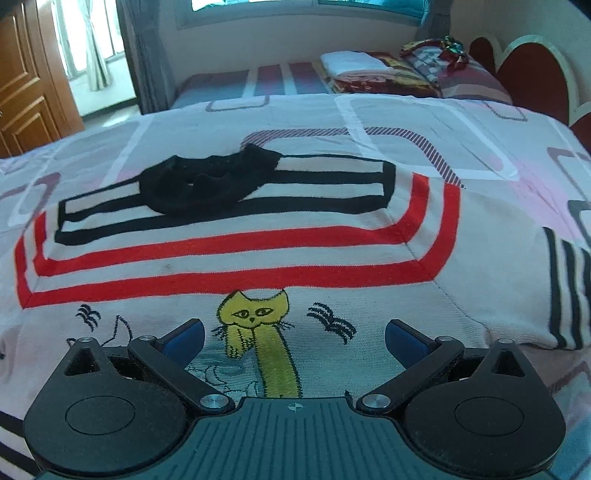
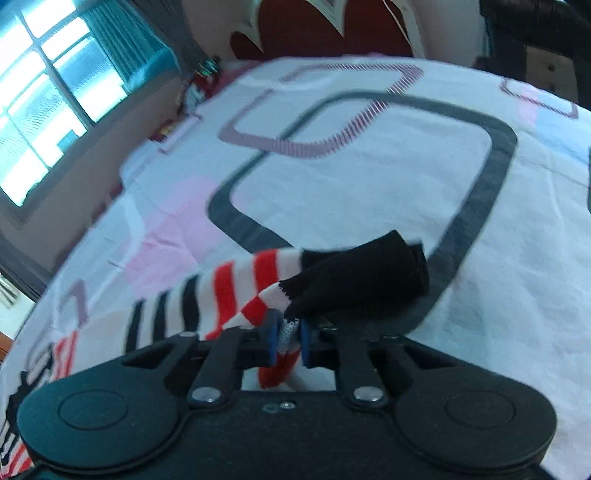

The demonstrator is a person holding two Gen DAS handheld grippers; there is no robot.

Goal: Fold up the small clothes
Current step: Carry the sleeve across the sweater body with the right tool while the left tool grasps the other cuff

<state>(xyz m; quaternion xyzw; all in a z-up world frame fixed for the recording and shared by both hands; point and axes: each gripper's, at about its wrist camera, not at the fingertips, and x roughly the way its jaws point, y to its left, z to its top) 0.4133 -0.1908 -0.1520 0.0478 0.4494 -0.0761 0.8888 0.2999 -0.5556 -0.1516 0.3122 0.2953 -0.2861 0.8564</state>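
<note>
1. The left gripper tilts downward with its jaws spread wide; its blue pads stand well apart and nothing is clamped between them.
2. The right gripper also angles down, its pads pinched tight on a fold of the striped sleeve that bunches just ahead of the fingertips.

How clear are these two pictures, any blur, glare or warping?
Left wrist view: sharp on the sweater, window blown out by daylight, bed edges bowed by the fisheye. Right wrist view: motion blur smears the bedsheet and the striped sleeve, the window glares bright.
</note>
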